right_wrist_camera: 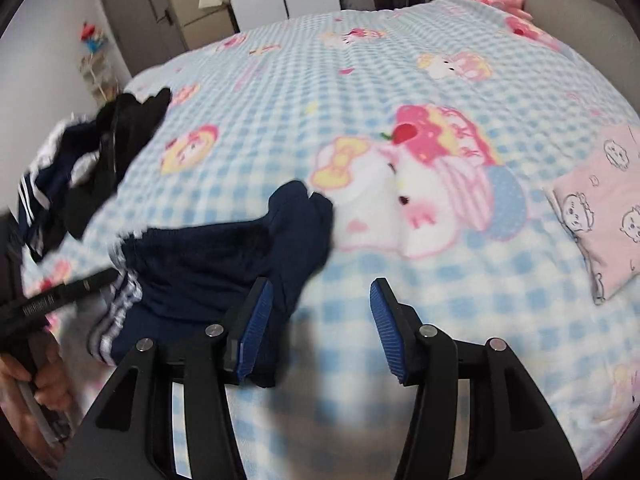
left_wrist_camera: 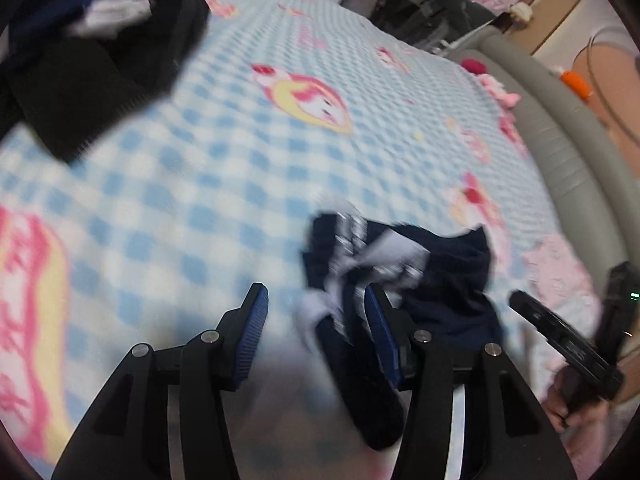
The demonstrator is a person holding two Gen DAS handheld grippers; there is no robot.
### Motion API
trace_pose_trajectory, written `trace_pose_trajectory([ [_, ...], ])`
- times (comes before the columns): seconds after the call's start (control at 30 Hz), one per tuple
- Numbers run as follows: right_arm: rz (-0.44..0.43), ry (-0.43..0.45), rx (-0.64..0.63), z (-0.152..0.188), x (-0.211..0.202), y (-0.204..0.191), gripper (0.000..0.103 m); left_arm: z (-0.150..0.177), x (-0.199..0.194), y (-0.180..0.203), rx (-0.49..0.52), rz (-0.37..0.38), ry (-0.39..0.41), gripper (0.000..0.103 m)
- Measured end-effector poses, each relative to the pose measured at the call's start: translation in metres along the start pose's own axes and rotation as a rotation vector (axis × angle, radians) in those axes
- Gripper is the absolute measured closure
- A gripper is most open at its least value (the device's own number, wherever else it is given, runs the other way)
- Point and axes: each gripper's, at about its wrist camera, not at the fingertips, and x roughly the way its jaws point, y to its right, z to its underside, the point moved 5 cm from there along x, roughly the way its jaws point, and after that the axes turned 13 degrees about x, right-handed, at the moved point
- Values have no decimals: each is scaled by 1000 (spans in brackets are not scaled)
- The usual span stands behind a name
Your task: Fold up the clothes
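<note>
Left wrist view: the left gripper [left_wrist_camera: 316, 312] stands wide, holding nothing; navy shorts [left_wrist_camera: 440, 280] lie crumpled just ahead and right, cloth passing by its right finger. A dark pile [left_wrist_camera: 80, 60] sits far left on the checked blanket [left_wrist_camera: 220, 160].

Right wrist view: the right gripper [right_wrist_camera: 322, 308] is wide too, empty; the shorts [right_wrist_camera: 200, 264] stretch leftward behind its left finger, nearer the left gripper [right_wrist_camera: 60, 300]. A pink pillow [right_wrist_camera: 600, 208] lies right; cupboards stand beyond.

Both wrist cams sit low and close over the checkered blanket [left_wrist_camera: 224, 148], looking forward past their claws; both catch the navy garment [right_wrist_camera: 208, 256].
</note>
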Motion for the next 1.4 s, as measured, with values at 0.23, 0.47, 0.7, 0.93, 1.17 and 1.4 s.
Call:
trace_pose_trajectory([
  [0.23, -32, -134, -148, 36, 10, -18, 51, 28, 3, 36, 82, -44, -50, 49],
  [0.47, 164, -109, -202, 37, 7, -4, 52, 30, 2, 23, 112, -161, -73, 49],
  [0.7, -116, -166, 3, 9, -2, 3, 47, 19, -5, 6, 8, -22, 1, 49],
  [0.93, -135, -276, -44, 11, 61, -23, 41, 12, 18, 18, 4, 104, 1, 48],
  [1.17, -117, -214, -172, -4, 80, -60, 70, 7, 4, 60, 108, 52, 23, 76],
  [1.4, -188, -99, -227, -10, 15, -64, 90, 1, -10, 101, 213, 0, 44, 86],
])
